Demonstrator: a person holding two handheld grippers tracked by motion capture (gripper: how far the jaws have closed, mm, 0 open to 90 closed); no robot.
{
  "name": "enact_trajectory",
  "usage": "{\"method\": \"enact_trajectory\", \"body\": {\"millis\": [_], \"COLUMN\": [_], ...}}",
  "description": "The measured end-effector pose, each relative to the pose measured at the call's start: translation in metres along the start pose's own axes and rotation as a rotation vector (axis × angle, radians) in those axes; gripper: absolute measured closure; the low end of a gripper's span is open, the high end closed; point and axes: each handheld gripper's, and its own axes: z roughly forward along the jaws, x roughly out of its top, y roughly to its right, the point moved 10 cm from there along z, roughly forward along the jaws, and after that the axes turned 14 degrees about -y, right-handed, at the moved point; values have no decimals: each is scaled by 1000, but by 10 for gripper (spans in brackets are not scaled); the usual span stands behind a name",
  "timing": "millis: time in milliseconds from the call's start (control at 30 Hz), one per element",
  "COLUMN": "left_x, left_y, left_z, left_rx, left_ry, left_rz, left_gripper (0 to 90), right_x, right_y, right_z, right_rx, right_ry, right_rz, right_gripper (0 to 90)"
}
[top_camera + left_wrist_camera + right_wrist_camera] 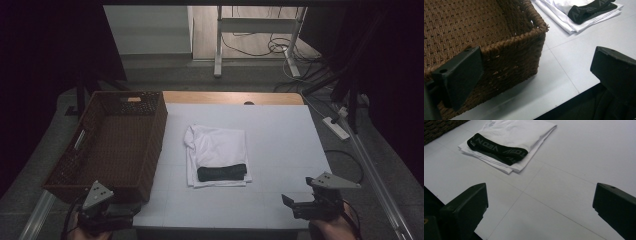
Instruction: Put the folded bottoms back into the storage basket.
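Left gripper (122,210) and right gripper (295,202): jaws spread wide, empty, at the desk's (280,130) near edge. Wicker basket (107,145): empty, at desk left. Folded white garment (217,152) with black waistband (222,172): mid-desk, untouched; transfer likely entirely ahead. Waistband lettering legible from gripper views, not from high view.

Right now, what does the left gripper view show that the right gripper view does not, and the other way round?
Left gripper view: the near corner of the brown woven basket, with its wall and inside weave close up, and the table's dark front edge. Right gripper view: a wide stretch of bare white table top beyond the clothes. Both: the folded white garment with its black lettered waistband, and a pair of open black jaws with nothing between them.
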Motion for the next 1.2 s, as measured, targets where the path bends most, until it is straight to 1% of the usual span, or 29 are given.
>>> {"method": "enact_trajectory", "body": {"millis": [333,433,533,567,667,733,767,867,933,967,1033,1133,1200], "left_x": [0,0,0,1,1,1,2,4,5,7,8,10,11], "left_y": [0,0,2,3,4,4,4,4,4,6,8,10,10], "left_z": [0,0,-1,0,0,0,-1,-2,-2,-2,-1,-1,-2], "left_rx": [3,-1,-3,-1,4,0,-9,-11,-11,-26,-33,-21,-17], "left_ry": [-4,0,2,-1,-6,-6,1,4,10,14,12,14,13], "left_rz": [2,3,13,25,28,27,20,20,23,32,37,49,52], "left_gripper": [0,0,0,0,0,0,0,0,0,0,0,0,0], "right_x": [0,0,1,1,1,1,1,1,1,1,2,3,3], "right_y": [-2,-4,-4,-3,-3,-3,-3,-3,-4,-4,-4,-6,-7], "right_z": [0,0,0,0,-1,-1,-1,-1,-1,-1,-1,-1,0], "right_rx": [16,30,26,22,24,23,19,19,22,23,26,37,36], "right_ry": [-3,-2,2,4,5,6,5,4,4,2,9,13,11], "right_rz": [-10,-17,-17,-21,-20,-20,-20,-21,-23,-24,-27,-27,-30], "right_gripper": [12,12,12,12,12,12,12,11,12,11,11,11,11]}}
